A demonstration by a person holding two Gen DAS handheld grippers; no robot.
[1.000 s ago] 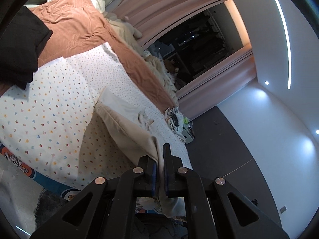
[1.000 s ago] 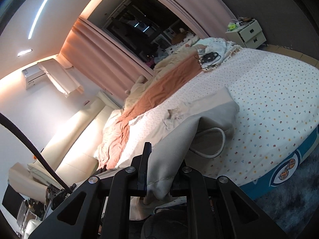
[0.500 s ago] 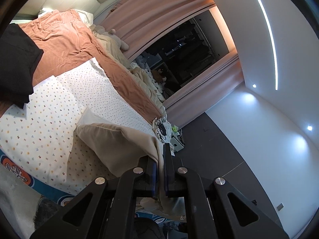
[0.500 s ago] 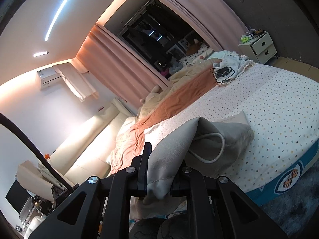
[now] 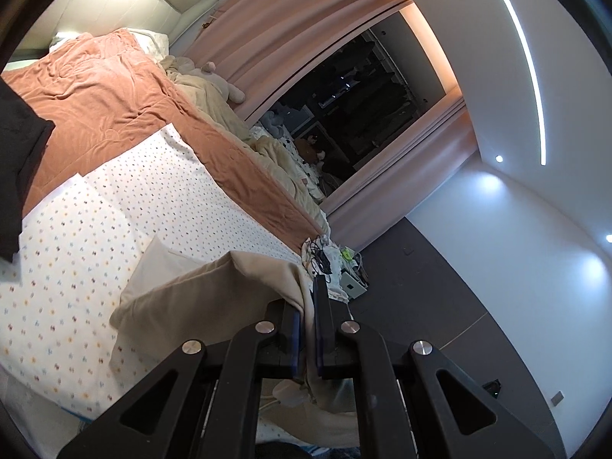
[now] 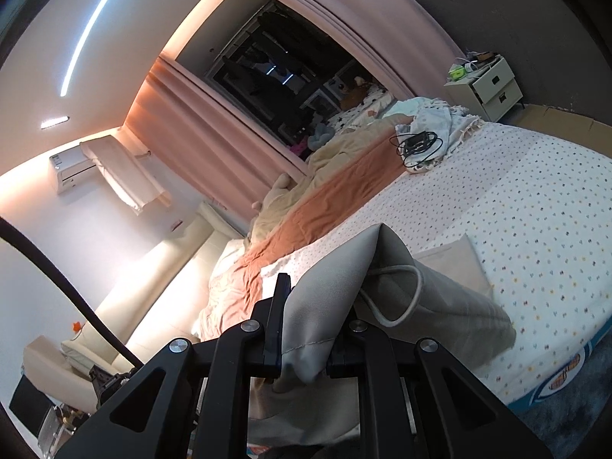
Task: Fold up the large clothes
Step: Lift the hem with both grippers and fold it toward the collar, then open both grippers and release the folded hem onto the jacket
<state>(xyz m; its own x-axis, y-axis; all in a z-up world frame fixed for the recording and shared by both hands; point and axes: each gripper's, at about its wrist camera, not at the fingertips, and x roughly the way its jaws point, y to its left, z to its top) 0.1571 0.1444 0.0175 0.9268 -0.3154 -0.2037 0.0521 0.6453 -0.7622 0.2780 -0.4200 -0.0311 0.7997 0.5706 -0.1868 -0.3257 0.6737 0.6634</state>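
Note:
A large beige garment (image 5: 199,298) with a white drawstring (image 6: 401,294) hangs between both grippers above the near edge of the bed. My left gripper (image 5: 308,321) is shut on one edge of it. My right gripper (image 6: 306,329) is shut on another edge (image 6: 329,306), with a thick fold between its jaws. The garment's far part still rests on the dotted white sheet (image 5: 114,206), which also shows in the right wrist view (image 6: 535,199).
A rust-orange blanket (image 5: 107,103) and cream bedding (image 5: 214,88) lie across the far side of the bed. A black item (image 5: 15,160) sits at the left. Cables (image 6: 417,145) lie on a white cloth at the bed's corner. A nightstand (image 6: 485,88) stands beyond.
Both grippers have lifted and pulled back with the garment. More of it has come off the sheet, and it hangs folded over in the air.

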